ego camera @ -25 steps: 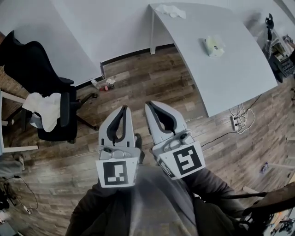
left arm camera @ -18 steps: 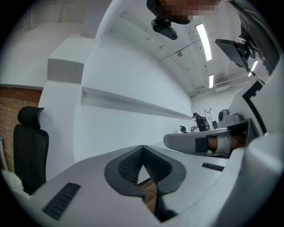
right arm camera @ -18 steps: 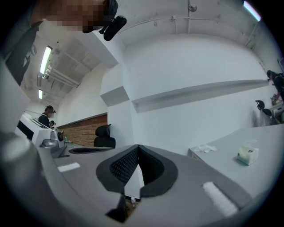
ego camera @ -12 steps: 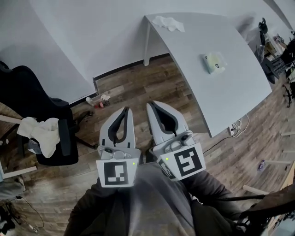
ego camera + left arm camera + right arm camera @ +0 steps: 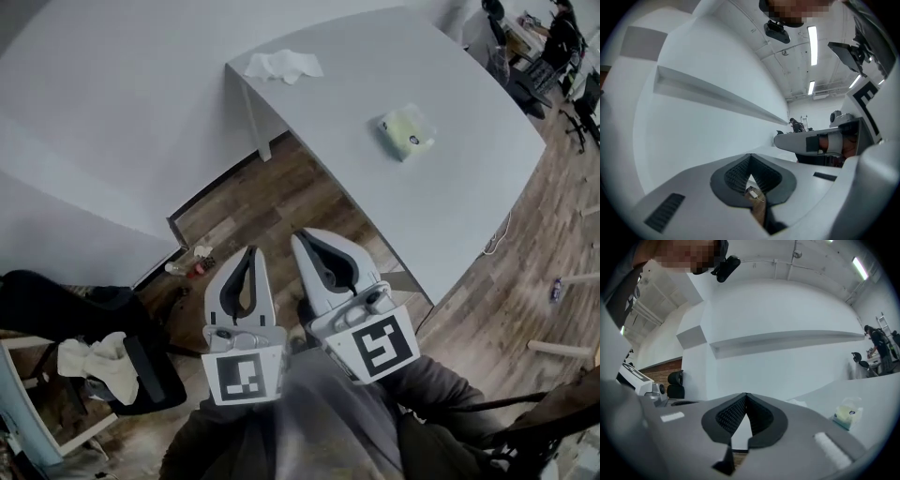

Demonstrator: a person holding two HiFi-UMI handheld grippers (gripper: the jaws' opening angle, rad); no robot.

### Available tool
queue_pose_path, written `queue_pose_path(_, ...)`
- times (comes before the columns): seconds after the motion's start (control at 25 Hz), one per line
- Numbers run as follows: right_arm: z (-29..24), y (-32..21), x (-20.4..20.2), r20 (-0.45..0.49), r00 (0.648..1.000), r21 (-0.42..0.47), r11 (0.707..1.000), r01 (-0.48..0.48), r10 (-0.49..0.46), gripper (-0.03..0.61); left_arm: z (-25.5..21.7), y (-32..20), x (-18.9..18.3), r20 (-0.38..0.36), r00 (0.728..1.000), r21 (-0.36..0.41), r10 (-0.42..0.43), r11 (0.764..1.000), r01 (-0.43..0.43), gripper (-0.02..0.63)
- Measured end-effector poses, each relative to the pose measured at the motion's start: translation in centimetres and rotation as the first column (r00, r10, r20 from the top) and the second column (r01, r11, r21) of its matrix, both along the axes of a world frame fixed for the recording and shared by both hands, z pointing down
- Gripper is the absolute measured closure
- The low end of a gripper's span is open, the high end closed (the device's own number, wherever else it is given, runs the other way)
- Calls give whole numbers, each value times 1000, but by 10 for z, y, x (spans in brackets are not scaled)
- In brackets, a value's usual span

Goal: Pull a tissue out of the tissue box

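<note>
Holding both tools close to the body above the wooden floor, the person keeps the left gripper point(image 5: 250, 255) and right gripper point(image 5: 300, 239) clenched on nothing, probably because the tissue box point(image 5: 406, 132) sits well apart on the white table point(image 5: 469, 103).

tissue box point(image 5: 406, 132) on table point(image 5: 469, 187), loose tissue point(image 5: 283, 65) at its far corner

The head view looks steeply down from high above, the table point(image 5: 450, 141) well ahead. The right gripper view looks level across that table, sharing the box point(image 5: 406, 132) on it. The left gripper view faces the wall point(image 5: 693, 131) beside the table.
</note>
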State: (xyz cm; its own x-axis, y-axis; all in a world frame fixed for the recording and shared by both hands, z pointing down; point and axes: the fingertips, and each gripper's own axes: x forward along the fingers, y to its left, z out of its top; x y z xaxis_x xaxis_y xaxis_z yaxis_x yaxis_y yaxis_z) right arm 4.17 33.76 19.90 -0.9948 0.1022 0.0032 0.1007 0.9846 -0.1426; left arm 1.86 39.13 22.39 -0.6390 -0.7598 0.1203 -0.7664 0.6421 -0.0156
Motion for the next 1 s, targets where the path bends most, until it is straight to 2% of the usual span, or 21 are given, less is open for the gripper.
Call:
queue_pose_path(0.28, 8, -114, -42, -16, 993, -17, 993, -117, 116, 577, 18, -135, -46, -37, 983, -36, 181, 983, -183, 615)
queue_pose_path(0.4, 2, -159, -49, -8, 986, -17, 986, -166, 166, 577, 9, -185, -57, -23, 970, -43, 242, 969, -242, 615)
queue_pose_path(0.52, -6, -199, -56, 17, 977, 21, 977, -214, 213, 577, 3, -227, -63, 0, 955, -49, 295, 954, -295, 615)
queue_pose_path(0.64, -10, -228, -57, 27, 965, 23, 965, -261, 260, 577, 1, -260, -66, -10, 939, -47, 345, 937, -345, 614)
queue_pose_path(1.0, 7, -302, -47, -40, 902, 7, 903, -429, 429, 577, 6, -351, -51, -28, 839, -40, 544, 838, -544, 615)
